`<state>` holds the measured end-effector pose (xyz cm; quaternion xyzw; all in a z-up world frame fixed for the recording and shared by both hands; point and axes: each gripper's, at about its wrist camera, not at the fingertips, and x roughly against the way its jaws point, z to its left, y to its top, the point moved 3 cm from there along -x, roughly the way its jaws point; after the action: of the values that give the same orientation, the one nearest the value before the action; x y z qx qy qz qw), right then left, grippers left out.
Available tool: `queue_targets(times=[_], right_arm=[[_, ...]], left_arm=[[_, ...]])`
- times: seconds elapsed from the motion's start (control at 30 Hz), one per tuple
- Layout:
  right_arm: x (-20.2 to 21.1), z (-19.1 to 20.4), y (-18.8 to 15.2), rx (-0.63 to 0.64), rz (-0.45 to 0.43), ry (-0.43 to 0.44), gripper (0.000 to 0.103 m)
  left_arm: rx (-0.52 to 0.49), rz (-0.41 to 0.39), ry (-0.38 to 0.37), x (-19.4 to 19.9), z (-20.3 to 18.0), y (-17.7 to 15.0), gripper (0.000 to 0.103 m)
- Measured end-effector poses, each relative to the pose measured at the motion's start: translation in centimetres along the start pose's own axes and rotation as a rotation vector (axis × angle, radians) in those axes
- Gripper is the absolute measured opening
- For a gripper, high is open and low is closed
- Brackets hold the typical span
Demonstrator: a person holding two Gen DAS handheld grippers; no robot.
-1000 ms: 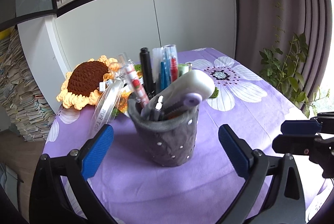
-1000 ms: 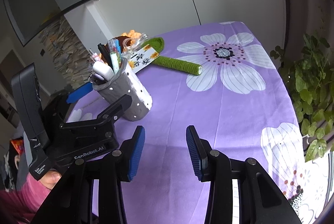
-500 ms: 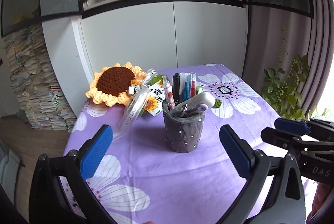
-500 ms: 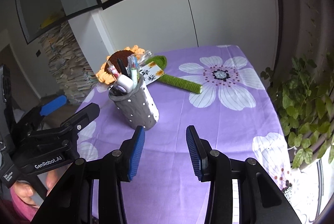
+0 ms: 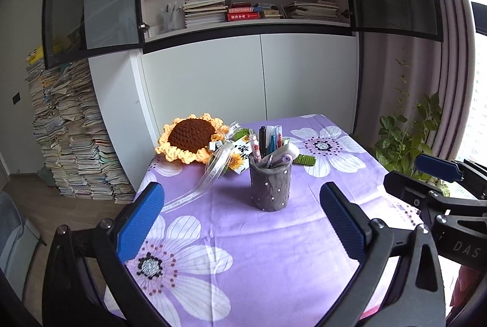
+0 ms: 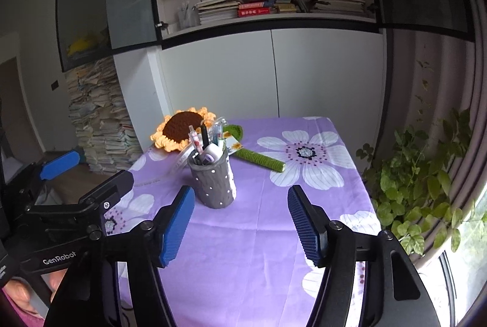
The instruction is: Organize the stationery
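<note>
Stationery fills the grey pen holder (image 5: 270, 186), a soft, felt-like cup with pale dots that stands upright near the middle of the purple flowered tablecloth (image 5: 258, 251). Pens (image 5: 262, 139) and a white correction-tape dispenser (image 5: 287, 151) poke out of its top. The cup looks light and yielding, so a squeeze low on its wall would likely dent it; the stiff, slim pens seem better taken by their upper shafts, though they may slip. Behind it lie a crocheted sunflower (image 5: 190, 141) and its green stem (image 6: 258, 160). Both grippers hang well short of the holder, over the near part of the table. The left gripper (image 5: 240, 212) is spread wide with nothing between its pads. The right gripper (image 6: 240, 223) has just been opening and is likewise empty.
</note>
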<state>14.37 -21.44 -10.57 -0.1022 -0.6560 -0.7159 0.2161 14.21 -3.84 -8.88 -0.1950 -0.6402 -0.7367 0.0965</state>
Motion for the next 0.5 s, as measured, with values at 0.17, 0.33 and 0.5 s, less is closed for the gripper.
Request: queue_targets(times=[0.17, 0.33, 0.5], right_arm=[[3.1, 1.3, -0.9, 0.026, -0.024, -0.014, 0.069], [6.5, 2.4, -0.3, 0.042, -0.078, -0.039, 0.075], [9.9, 2.7, 0.9, 0.02, -0.152, -0.065, 0.089]], left_arm=[[0.021, -0.04, 0.0, 3.7, 0.5, -0.4, 0.102], [0.079, -0.126, -0.027, 8.2, 1.4, 0.3, 0.102], [0.109, -0.193, -0.013, 11.2, 2.1, 1.4, 0.102]])
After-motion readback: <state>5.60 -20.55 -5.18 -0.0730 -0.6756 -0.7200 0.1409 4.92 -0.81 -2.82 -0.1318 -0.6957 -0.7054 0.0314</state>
